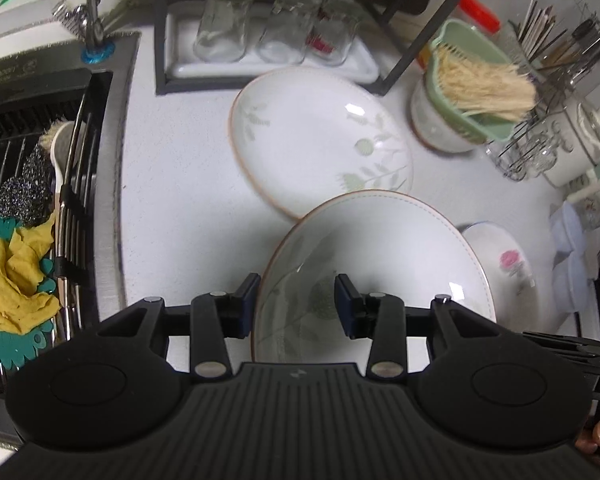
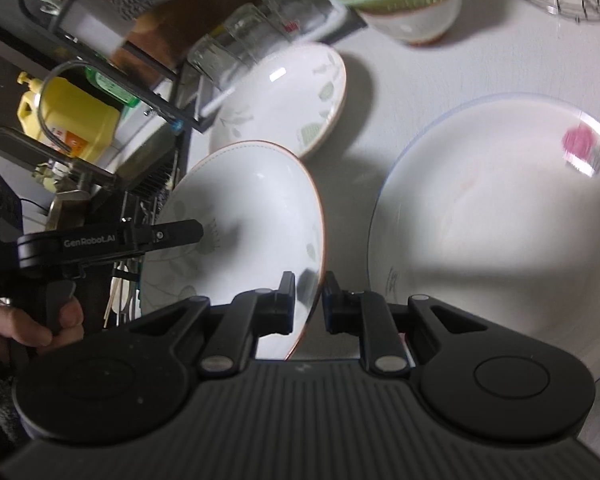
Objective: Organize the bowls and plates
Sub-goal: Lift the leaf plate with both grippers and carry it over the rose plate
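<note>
A white leaf-patterned plate (image 1: 380,248) (image 2: 244,216) is held tilted above the counter. My right gripper (image 2: 309,300) is shut on its near rim. My left gripper (image 1: 296,304) straddles the plate's opposite rim with jaws apart, one finger on each face; it shows from the side in the right wrist view (image 2: 168,236). A second leaf-patterned plate (image 1: 316,136) (image 2: 284,96) lies flat on the counter behind. A white plate with a pink flower (image 1: 504,268) (image 2: 496,216) lies to the right.
A sink with a rack, scourers and a yellow cloth (image 1: 16,280) is on the left. Upturned glasses (image 1: 276,28) stand on a tray at the back. A green basket in a bowl (image 1: 472,96) and a wire cutlery holder (image 1: 548,112) stand back right.
</note>
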The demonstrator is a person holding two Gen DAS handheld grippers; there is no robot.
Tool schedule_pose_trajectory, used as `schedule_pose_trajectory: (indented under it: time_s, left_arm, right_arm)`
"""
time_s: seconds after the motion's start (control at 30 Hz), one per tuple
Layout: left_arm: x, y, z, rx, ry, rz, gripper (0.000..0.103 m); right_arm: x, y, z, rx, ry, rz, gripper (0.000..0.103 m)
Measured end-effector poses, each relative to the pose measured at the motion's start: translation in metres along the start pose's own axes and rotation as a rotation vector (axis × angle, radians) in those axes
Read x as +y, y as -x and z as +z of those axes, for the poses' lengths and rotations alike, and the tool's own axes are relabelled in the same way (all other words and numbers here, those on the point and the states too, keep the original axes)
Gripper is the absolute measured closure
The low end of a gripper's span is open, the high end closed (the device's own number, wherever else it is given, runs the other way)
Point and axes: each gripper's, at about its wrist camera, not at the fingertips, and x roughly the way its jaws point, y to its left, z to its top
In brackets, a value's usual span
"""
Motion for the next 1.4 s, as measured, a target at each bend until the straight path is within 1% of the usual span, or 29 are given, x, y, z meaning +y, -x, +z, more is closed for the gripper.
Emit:
schedule_pose_trajectory:
  time_s: [0.13, 0.23, 0.33, 0.47, 0.67, 0.77, 1.03, 1.13, 1.23, 1.3, 1.4]
  left_arm:
    - [-0.024, 0.004, 0.003, -0.037, 0.021, -0.009, 0.059]
    - [-0.046, 0.006, 0.004, -0.064, 0.04, -0.026, 0.059]
    - [-0.069, 0.003, 0.004, -0.074, 0.048, -0.036, 0.059]
    - [-0.096, -0.007, 0.005, -0.058, 0.054, -0.044, 0.059]
    - [-0.129, -0.024, 0.0, -0.024, 0.021, -0.031, 0.059]
    - [-0.14, -0.036, -0.004, -0.008, 0.009, -0.02, 0.059]
    - [-0.165, -0.065, -0.016, 0.025, -0.004, -0.023, 0.059]
    - [-0.176, -0.075, -0.022, 0.043, -0.024, -0.001, 0.059]
    - [-0.18, -0.085, -0.029, 0.062, -0.024, 0.019, 0.059]
    - [-0.18, -0.09, -0.032, 0.07, -0.019, 0.048, 0.059]
    - [-0.179, -0.095, -0.034, 0.08, -0.008, 0.075, 0.059]
  right_arm:
    - [-0.009, 0.022, 0.01, -0.02, 0.038, 0.01, 0.086]
    - [-0.025, 0.037, 0.018, -0.034, 0.043, 0.011, 0.086]
    - [-0.042, 0.051, 0.025, -0.052, 0.042, 0.01, 0.086]
    - [-0.062, 0.066, 0.03, -0.07, 0.025, 0.005, 0.086]
    - [-0.091, 0.075, 0.033, -0.054, 0.007, -0.018, 0.086]
    - [-0.105, 0.076, 0.033, -0.039, 0.0, -0.026, 0.086]
    - [-0.137, 0.077, 0.032, -0.029, 0.008, -0.078, 0.086]
    - [-0.151, 0.076, 0.031, -0.018, 0.001, -0.095, 0.086]
    - [-0.163, 0.074, 0.03, -0.009, -0.016, -0.09, 0.086]
    - [-0.166, 0.072, 0.03, -0.006, -0.011, -0.088, 0.086]
    - [-0.162, 0.068, 0.03, -0.004, 0.03, -0.096, 0.086]
